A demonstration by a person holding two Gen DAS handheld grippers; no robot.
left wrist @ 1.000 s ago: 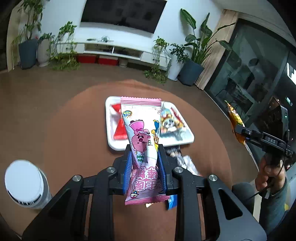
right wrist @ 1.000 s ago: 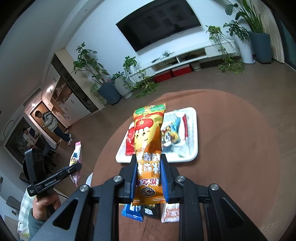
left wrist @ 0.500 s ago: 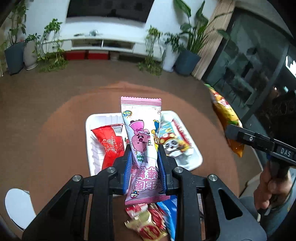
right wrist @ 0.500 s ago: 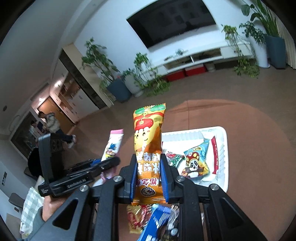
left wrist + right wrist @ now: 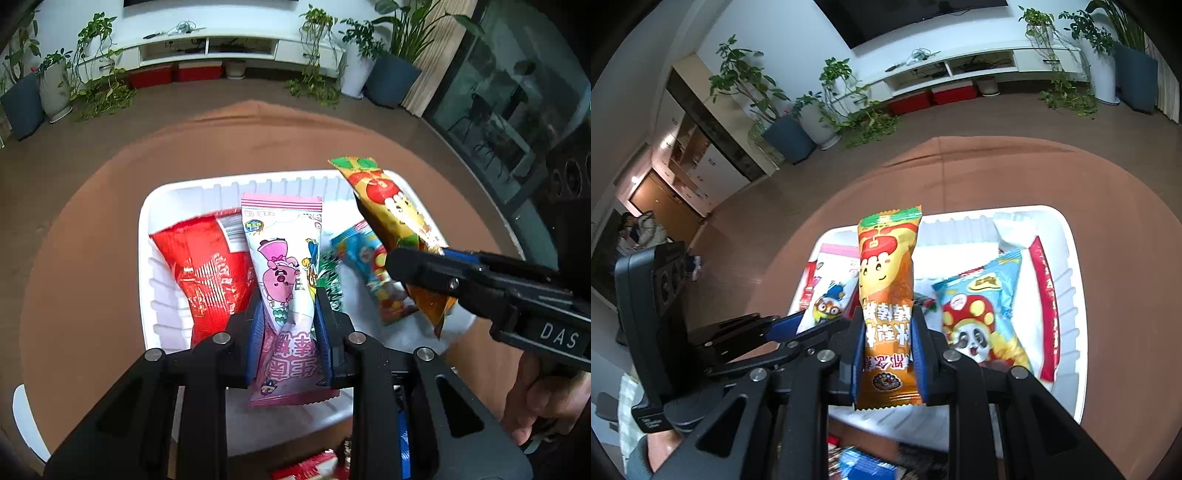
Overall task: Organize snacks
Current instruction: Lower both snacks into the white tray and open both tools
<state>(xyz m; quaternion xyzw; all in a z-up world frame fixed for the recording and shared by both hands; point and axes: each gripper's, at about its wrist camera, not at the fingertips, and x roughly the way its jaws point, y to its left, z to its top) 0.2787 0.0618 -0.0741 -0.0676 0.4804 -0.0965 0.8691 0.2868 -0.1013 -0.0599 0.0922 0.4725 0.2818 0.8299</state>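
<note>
My left gripper [image 5: 288, 306] is shut on a pink pig-print snack packet [image 5: 282, 266], which hangs over the white tray [image 5: 184, 192]. My right gripper [image 5: 888, 317] is shut on an orange snack packet [image 5: 886, 266], also above the tray [image 5: 1067, 258]. In the tray lie a red packet [image 5: 207, 273], a blue panda packet [image 5: 979, 306] and a white packet with a red edge [image 5: 1045, 295]. The two grippers are side by side: the right gripper [image 5: 413, 258] with its orange packet [image 5: 391, 206] shows at the right of the left wrist view.
The tray sits on a round brown table [image 5: 92, 221]. Loose snacks lie at the near table edge [image 5: 314, 465], below the grippers. A white round object [image 5: 26, 417] stands at the table's left. A hand [image 5: 535, 398] holds the right gripper. Plants and a TV stand are far behind.
Both grippers have moved forward and down over the tray, each still holding its packet. They have come closer together, and the tray now fills the middle of both views.
</note>
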